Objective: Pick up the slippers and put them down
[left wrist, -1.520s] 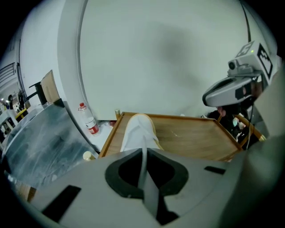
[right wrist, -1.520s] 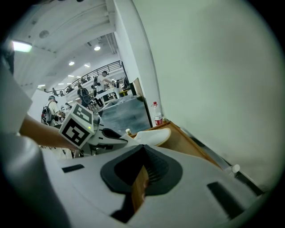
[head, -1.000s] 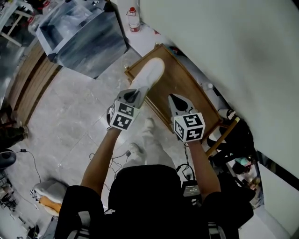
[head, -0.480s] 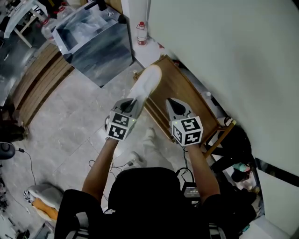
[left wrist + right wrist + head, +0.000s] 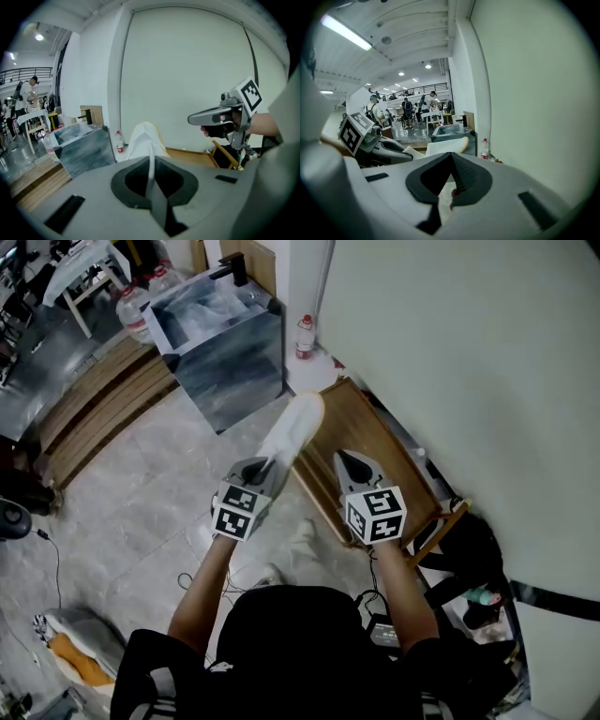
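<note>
One low brown wooden rack (image 5: 380, 442) sits by the wall. Above its edge, the white foam slipper (image 5: 294, 427) has risen clear, its rim pinched in the left tongs (image 5: 263, 465). The right tongs (image 5: 344, 457) are closed and empty. Pick-up looks done; set-down remains.

- No word, number or brand can be read in any view.
- The white cube with black square markers (image 5: 236, 510) on the left gripper (image 5: 265, 465) and the matching cube (image 5: 377, 515) on the right gripper (image 5: 345, 457) carry coded patterns only, not letters.
- The clear plastic bottle with a red label (image 5: 304, 337) stands by the wall; its print is too small to read.
</note>
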`<control>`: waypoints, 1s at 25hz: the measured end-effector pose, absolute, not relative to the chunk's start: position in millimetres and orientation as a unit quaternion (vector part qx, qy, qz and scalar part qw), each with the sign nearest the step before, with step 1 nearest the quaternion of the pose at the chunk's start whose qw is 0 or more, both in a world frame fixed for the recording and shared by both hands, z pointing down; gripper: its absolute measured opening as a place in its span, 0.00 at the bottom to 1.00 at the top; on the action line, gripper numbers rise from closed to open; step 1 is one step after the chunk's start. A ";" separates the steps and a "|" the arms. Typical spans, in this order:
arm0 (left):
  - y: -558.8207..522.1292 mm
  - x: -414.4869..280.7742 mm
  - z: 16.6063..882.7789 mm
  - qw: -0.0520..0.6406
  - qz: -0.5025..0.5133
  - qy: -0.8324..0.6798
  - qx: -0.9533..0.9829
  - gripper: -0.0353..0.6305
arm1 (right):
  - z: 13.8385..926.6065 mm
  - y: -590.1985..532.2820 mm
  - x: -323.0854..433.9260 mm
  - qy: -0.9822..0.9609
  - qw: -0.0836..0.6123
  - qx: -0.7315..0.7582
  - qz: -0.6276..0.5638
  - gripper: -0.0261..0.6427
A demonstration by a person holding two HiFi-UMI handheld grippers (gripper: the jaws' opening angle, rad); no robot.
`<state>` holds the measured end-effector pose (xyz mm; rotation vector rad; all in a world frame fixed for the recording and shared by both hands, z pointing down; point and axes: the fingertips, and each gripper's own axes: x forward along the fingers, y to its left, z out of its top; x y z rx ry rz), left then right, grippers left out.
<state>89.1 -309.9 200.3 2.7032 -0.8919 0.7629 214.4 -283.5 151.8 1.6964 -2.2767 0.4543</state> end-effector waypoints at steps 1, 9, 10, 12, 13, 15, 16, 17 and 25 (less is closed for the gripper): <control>-305.8 84.0 194.7 0.095 0.254 -0.304 0.913 0.08 | 147.4 -280.6 210.0 -0.787 0.131 0.583 0.153 0.03; -268.2 40.6 158.4 0.085 0.222 -0.321 0.917 0.08 | 112.2 -252.0 171.8 -0.799 0.119 0.576 0.123 0.03; -263.2 34.4 155.1 0.083 0.219 -0.324 0.917 0.08 | 109.1 -248.1 166.7 -0.801 0.119 0.575 0.119 0.03; -253.5 22.8 148.0 0.080 0.211 -0.329 0.917 0.08 | 103.3 -240.2 157.2 -0.803 0.119 0.573 0.112 0.03; -249.3 17.3 144.5 0.079 0.206 -0.331 0.917 0.08 | 100.4 -236.6 152.9 -0.804 0.118 0.573 0.109 0.03; -241.3 6.7 137.4 0.076 0.197 -0.337 0.918 0.08 | 94.8 -229.5 144.6 -0.805 0.115 0.572 0.103 0.03; -236.9 1.5 133.9 0.074 0.193 -0.339 0.918 0.08 | 92.4 -225.5 140.2 -0.806 0.114 0.572 0.100 0.03; -232.5 -3.6 130.5 0.072 0.188 -0.341 0.918 0.08 | 90.2 -221.4 135.4 -0.807 0.114 0.572 0.097 0.03; -202.1 -42.7 116.6 0.056 0.168 -0.351 0.919 0.08 | 77.8 -191.3 98.3 -0.809 0.108 0.573 0.079 0.03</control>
